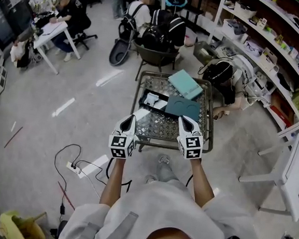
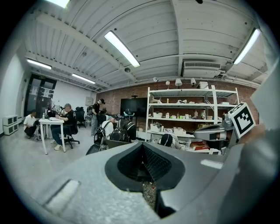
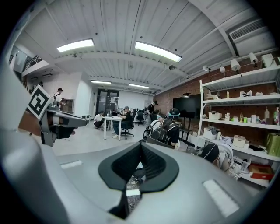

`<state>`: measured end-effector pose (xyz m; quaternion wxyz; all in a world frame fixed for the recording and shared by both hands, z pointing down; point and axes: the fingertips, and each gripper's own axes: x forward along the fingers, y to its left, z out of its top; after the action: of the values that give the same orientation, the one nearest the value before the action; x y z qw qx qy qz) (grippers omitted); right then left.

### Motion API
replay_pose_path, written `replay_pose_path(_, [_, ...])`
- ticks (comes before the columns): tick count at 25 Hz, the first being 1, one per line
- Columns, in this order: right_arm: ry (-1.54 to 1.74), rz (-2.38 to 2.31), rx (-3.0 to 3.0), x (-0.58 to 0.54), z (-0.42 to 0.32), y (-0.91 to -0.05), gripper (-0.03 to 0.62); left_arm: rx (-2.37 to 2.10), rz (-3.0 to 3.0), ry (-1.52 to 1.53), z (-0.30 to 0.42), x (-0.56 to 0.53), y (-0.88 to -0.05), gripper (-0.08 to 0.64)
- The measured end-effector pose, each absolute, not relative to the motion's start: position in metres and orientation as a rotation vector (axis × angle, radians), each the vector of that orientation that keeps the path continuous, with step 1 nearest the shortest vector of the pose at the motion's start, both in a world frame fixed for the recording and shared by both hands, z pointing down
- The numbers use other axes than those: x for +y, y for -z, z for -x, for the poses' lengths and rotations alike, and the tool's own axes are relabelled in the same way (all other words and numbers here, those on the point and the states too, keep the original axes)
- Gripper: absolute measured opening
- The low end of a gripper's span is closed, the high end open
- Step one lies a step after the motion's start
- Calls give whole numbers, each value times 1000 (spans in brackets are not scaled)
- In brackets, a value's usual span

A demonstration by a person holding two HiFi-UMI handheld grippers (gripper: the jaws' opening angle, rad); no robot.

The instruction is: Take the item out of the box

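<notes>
Left gripper point(image 1: 130, 121) and right gripper point(image 1: 185, 122): jaws closed together, gripping nothing (both empty). Open box point(image 1: 146, 109) sits beyond the jaw tips, on the table point(image 1: 159, 128).

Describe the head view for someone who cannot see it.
From above: a person holds the left gripper and right gripper, both shut and empty, over the near edge of a table. On it sit an open black box and a pale teal panel.

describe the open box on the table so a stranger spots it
Find the glass-topped table before the person. On its left side lies a black open box with white contents; the dark teal panel and pale teal lid beside it are plain.
</notes>
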<state>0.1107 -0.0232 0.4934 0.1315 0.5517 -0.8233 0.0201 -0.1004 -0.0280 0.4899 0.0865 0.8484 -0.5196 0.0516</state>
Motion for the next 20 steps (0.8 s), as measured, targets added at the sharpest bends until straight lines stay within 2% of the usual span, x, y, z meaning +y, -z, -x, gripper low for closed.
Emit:
replay_pose_path(9, [-83, -1576, -2404, -72, -104, -507, -1, -1582, -2493, -167, 112, -68, -499, 2])
replay_pose_path(20, [-60, -1562, -2416, -190, -112, -502, -2, -1618, -2476, -173, 112, -182, -494, 2])
